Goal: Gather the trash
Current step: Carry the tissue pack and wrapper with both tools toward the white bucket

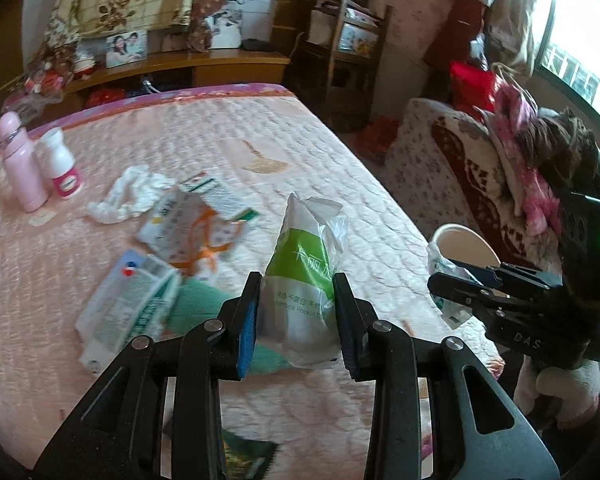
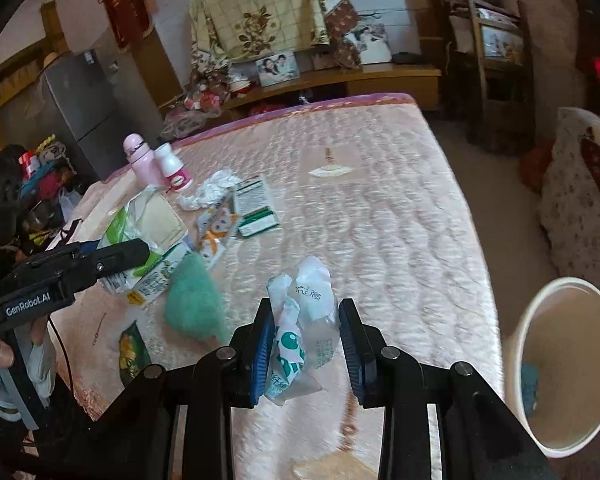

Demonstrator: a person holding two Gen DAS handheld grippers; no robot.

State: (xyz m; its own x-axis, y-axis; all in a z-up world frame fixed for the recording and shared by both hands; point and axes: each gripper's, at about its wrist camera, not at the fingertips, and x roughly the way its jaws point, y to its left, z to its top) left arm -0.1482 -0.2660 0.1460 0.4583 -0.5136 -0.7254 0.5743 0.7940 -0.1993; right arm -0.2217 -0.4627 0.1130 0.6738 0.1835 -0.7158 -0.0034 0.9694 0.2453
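Note:
My left gripper (image 1: 297, 320) is shut on a green-and-white tissue pack (image 1: 304, 276) held above the pink bed (image 1: 340, 184). It also shows in the right wrist view (image 2: 112, 256). My right gripper (image 2: 306, 340) is shut on a crumpled white-and-teal plastic wrapper (image 2: 300, 328), near the bed's right edge; it shows in the left wrist view (image 1: 460, 284) beside the white bin (image 1: 466, 248). The bin (image 2: 564, 364) stands on the floor to the right. On the bed lie a crumpled tissue (image 1: 130, 196), torn packets (image 1: 188, 232), a flat box (image 2: 254, 200) and a green cloth (image 2: 196, 300).
A pink bottle (image 1: 20, 164) and a white bottle (image 1: 64, 168) stand at the bed's far left. A wooden shelf (image 1: 220, 64) runs behind the bed. A covered chair with clothes (image 1: 500, 160) stands right of the bed. A small dark packet (image 2: 132, 352) lies at the near edge.

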